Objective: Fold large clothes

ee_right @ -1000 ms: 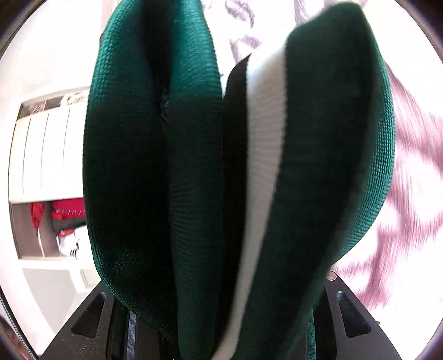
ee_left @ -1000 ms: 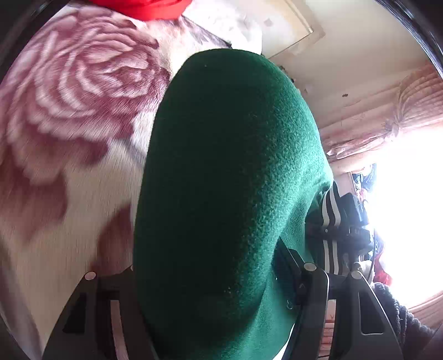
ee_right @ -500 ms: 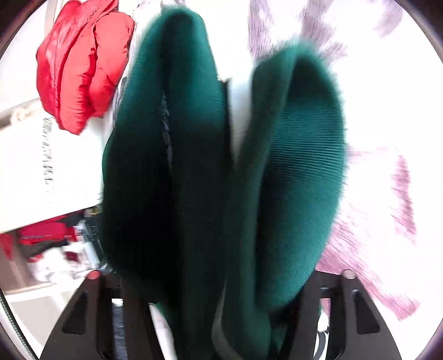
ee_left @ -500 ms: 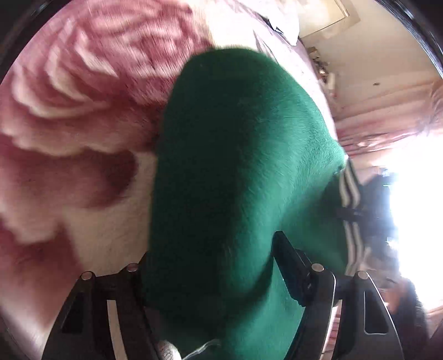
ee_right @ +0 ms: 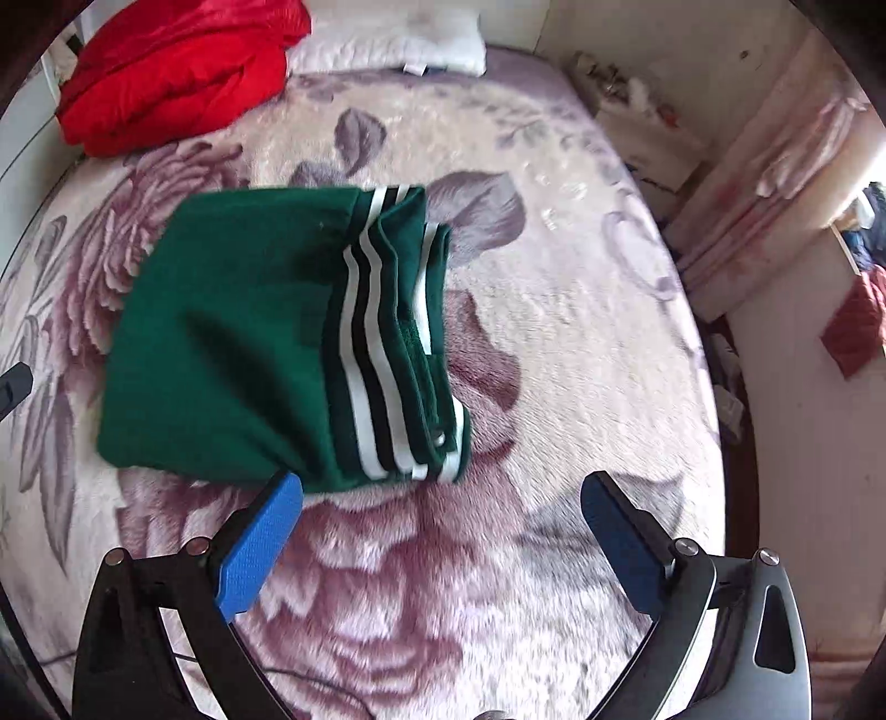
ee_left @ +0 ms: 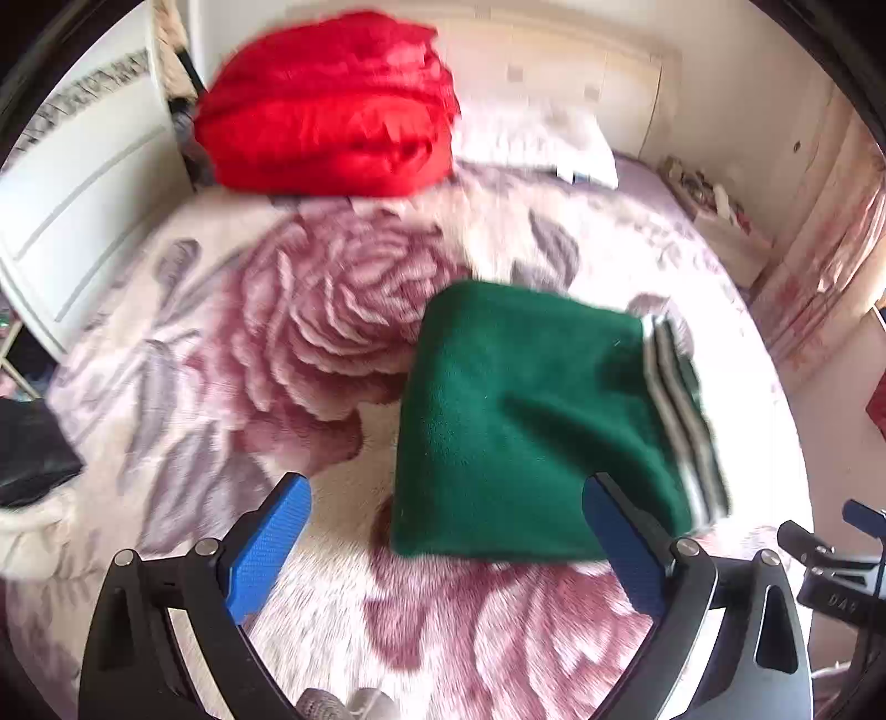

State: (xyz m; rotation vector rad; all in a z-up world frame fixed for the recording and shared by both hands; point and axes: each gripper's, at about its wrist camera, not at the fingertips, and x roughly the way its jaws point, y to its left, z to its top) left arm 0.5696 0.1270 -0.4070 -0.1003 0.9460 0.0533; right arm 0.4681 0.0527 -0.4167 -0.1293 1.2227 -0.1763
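- Right tongs (ee_right: 441, 501) gape wide at 6 o'clock, blue pads (ee_right: 260, 548) empty, above the floral blanket (ee_right: 554, 360).
- Folded green garment (ee_right: 232, 338) lies flat on the blanket toward 10 o'clock, its black-and-white striped edge (ee_right: 371, 354) facing 3 o'clock; the near corner sits just beside the left pad.
- Red bundle (ee_right: 171, 66) at 11 o'clock.
- White pillow (ee_right: 387, 41) at 12 o'clock.
- Pink curtain (ee_right: 775, 183) at 2 o'clock.

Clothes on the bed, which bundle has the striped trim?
The green folded garment mid-blanket, edged with white and black stripes. The red bundle near the pillow is plain.
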